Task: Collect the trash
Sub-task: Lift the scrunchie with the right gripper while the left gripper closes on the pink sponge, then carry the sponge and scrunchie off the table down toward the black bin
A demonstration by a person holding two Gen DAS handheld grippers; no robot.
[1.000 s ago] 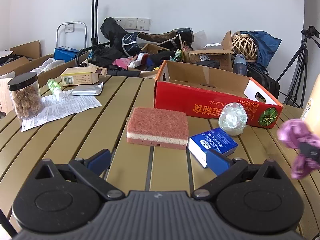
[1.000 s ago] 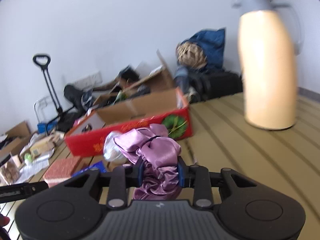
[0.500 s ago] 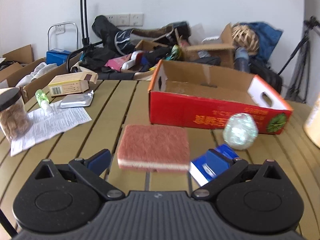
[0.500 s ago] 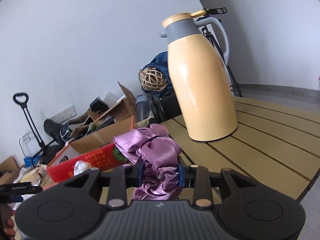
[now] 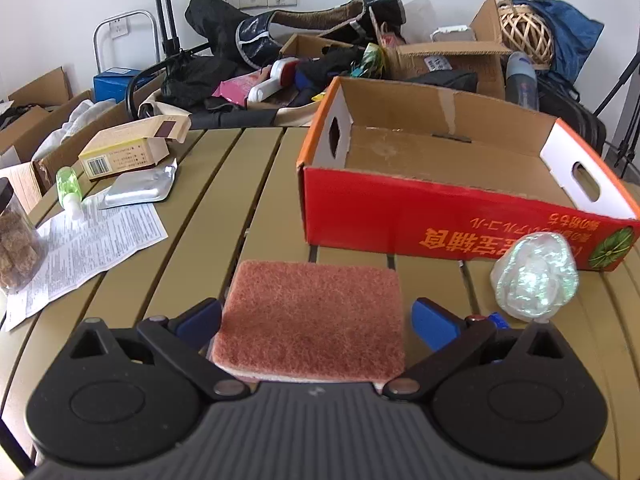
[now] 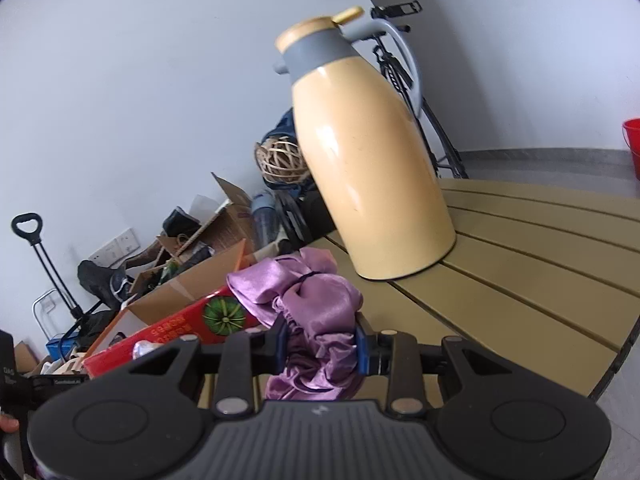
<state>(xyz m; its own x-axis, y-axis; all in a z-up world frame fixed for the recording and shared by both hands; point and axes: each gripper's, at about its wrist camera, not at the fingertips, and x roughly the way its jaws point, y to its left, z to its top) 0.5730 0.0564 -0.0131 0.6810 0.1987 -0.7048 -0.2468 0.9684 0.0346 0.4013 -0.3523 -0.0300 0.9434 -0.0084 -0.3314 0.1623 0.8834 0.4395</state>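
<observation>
A pink-brown sponge [image 5: 312, 320] lies flat on the slatted table, between the blue fingertips of my left gripper [image 5: 316, 318]. The jaws stand open, with narrow gaps on both sides of the sponge. Just beyond it stands an open red cardboard box [image 5: 440, 216], which looks empty. A crumpled ball of clear plastic wrap [image 5: 536, 280] rests in front of the box at the right. My right gripper [image 6: 320, 344] is shut on a bunched purple satin cloth [image 6: 316, 308], held above the table beside a tall yellow thermos jug [image 6: 372, 168]. The red box [image 6: 180, 328] shows to the left.
On the table's left lie a printed leaflet [image 5: 92, 248], a foil blister pack [image 5: 140, 188], a small green bottle [image 5: 68, 188], a yellow carton [image 5: 128, 152] and a jar [image 5: 16, 236]. Bags and cardboard boxes pile up behind the table. The table's rounded edge [image 6: 616, 356] drops off at the right.
My left gripper moved forward until the sponge came between its fingers; a blue box slipped behind the right finger. My right gripper swung right and rolled with the purple cloth, bringing the thermos closer.
</observation>
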